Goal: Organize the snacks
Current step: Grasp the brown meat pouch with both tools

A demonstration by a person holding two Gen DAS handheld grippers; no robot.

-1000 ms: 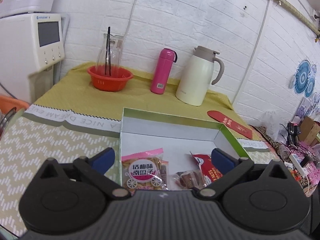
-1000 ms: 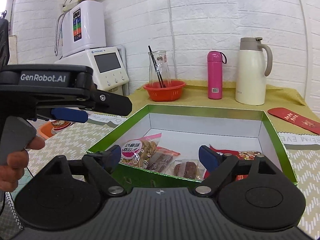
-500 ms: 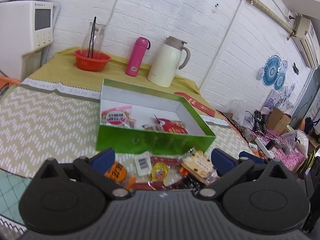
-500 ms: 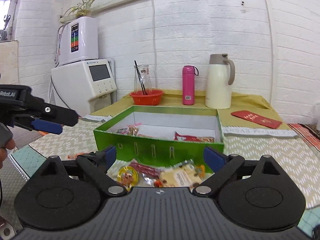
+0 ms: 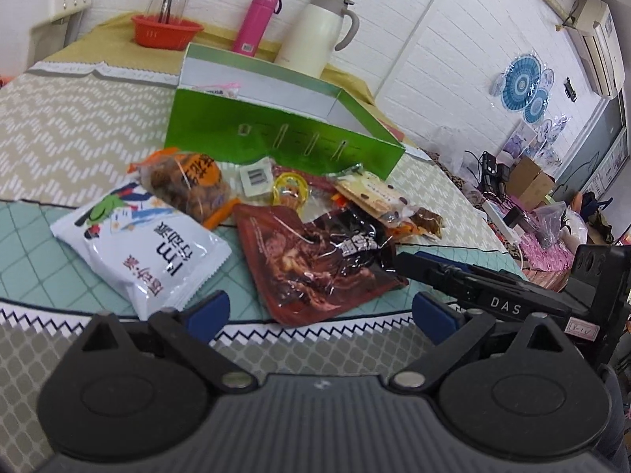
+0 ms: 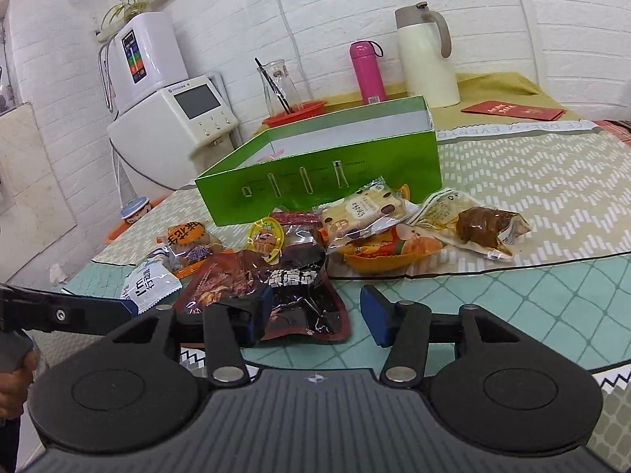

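A green box stands open on the table with a few snacks inside. A pile of snack packets lies in front of it: a white bag, a dark red-black pouch, an orange nut pack, a cream biscuit pack and a brown roll in clear wrap. My left gripper is open and empty, low over the near edge of the pile. My right gripper is open and empty, its left pad at the dark pouch's near edge.
Behind the box stand a pink bottle, a cream thermos jug and a red bowl with a glass carafe. A red envelope lies at the back right. A white water dispenser stands left. Clutter fills the right side.
Both grippers have pulled back from over the box and dropped low toward the snack pile in front of it. Both stayed open and empty.
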